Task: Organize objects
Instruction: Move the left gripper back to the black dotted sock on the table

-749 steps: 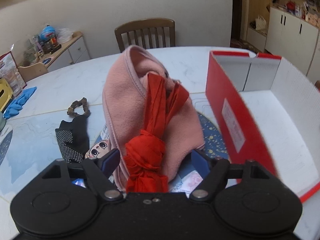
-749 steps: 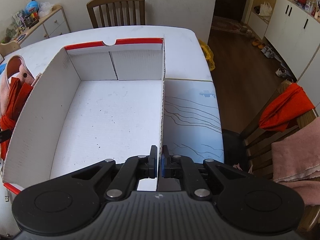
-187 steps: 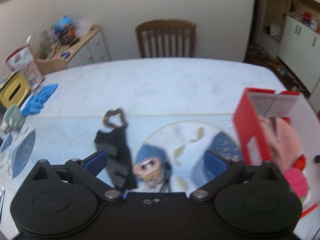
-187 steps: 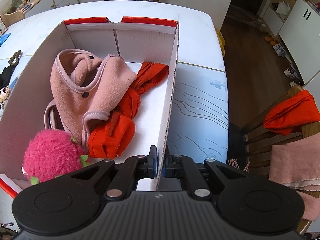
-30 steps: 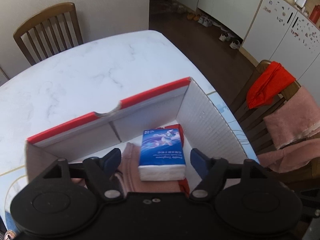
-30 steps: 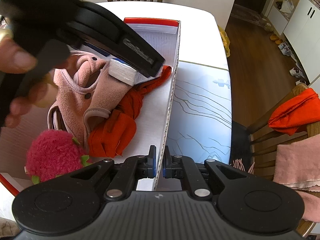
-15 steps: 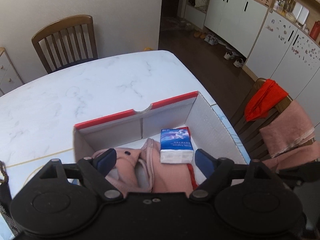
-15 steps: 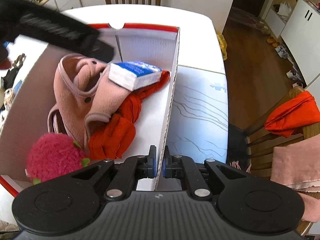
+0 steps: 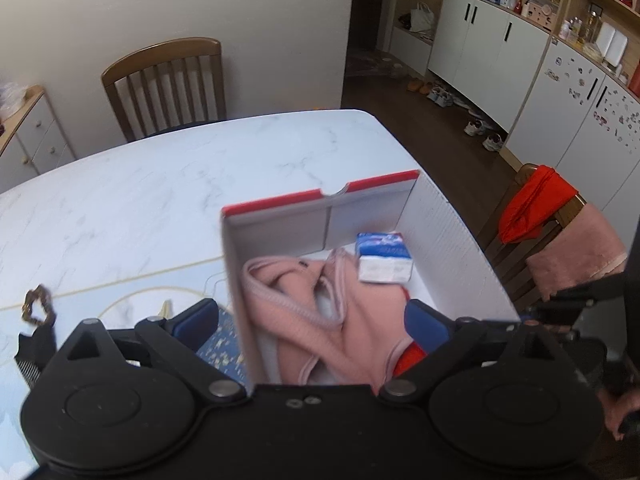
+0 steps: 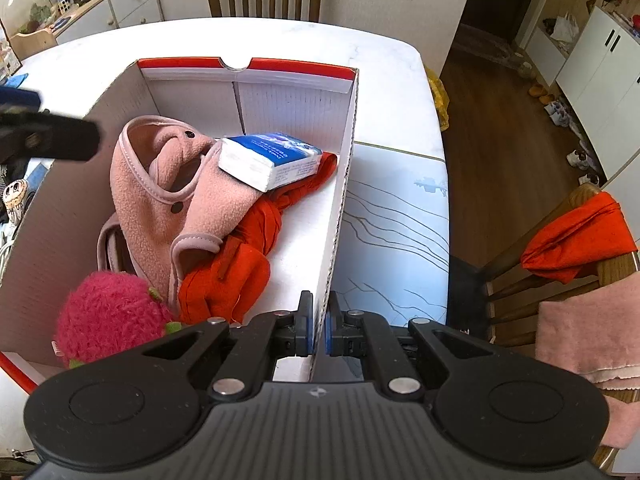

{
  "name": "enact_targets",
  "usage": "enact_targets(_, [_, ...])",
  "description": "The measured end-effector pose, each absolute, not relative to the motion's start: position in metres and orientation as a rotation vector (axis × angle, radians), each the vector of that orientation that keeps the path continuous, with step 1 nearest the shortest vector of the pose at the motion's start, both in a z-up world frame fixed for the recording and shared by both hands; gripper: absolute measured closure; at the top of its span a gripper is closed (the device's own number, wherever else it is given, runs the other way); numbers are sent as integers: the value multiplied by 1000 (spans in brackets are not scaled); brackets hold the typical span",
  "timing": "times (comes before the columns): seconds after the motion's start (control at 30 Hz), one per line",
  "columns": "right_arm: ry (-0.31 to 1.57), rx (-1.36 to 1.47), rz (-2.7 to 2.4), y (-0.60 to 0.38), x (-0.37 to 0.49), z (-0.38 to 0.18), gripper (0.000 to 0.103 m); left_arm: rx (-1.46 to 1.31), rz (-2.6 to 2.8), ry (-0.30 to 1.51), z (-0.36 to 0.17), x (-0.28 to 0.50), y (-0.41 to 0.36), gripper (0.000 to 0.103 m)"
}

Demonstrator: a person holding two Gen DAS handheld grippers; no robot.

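Tissue pack point(image 10: 270, 160) now lies on pink garment point(image 10: 180, 184) in box point(image 10: 340, 184).

1. Box point(image 10: 340, 184): corrugated white card, red rim, matt.
2. Pink garment point(image 10: 168, 184): soft fleece.
3. Red cloth point(image 10: 232, 276): thin woven.
4. Tissue pack point(image 10: 272, 156): glossy plastic wrap.
5. Plush point(image 10: 108, 316): fuzzy.
6. Table point(image 9: 160, 184): smooth marble-look, slight sheen.
7. Chair point(image 9: 168, 84): varnished wood.

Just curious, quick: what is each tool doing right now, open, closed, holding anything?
Left tool: jaws opening wide, holding nothing.
Right tool: closed on the box wall.
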State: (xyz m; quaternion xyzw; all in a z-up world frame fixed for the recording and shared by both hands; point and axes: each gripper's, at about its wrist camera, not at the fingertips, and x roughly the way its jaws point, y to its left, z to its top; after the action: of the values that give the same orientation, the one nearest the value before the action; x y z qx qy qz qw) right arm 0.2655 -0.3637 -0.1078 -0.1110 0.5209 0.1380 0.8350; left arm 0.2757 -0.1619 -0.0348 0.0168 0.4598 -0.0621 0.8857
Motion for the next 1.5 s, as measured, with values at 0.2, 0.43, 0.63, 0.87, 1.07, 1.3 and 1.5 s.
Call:
enact_targets(0.2, [1105, -238, 292, -363, 266, -108, 98, 9, -100, 946, -34, 255, -145, 4])
enact_targets(0.43, [1110, -238, 294, -363, 265, -107, 98, -30, -54, 920, -34, 234, -123, 1])
enact_targets(0.63, [1117, -236, 290, -362, 266, -106, 98, -96, 18, 899, -40, 219, -89, 1])
enact_targets(0.87, [1122, -244, 284, -361, 267, -107, 98, -169, 149, 893, -50, 204, -30, 1])
enact_targets(1.07, [1131, -241, 281, -361, 268, -107, 98, -200, 254, 896, -57, 197, 19, 1])
enact_targets(1.3, [1137, -254, 265, -357, 268, -107, 98, -208, 349, 886, -71, 207, 73, 1])
enact_targets(1.5, [1146, -256, 247, -355, 268, -108, 98, -220, 398, 916, -97, 231, 108, 1])
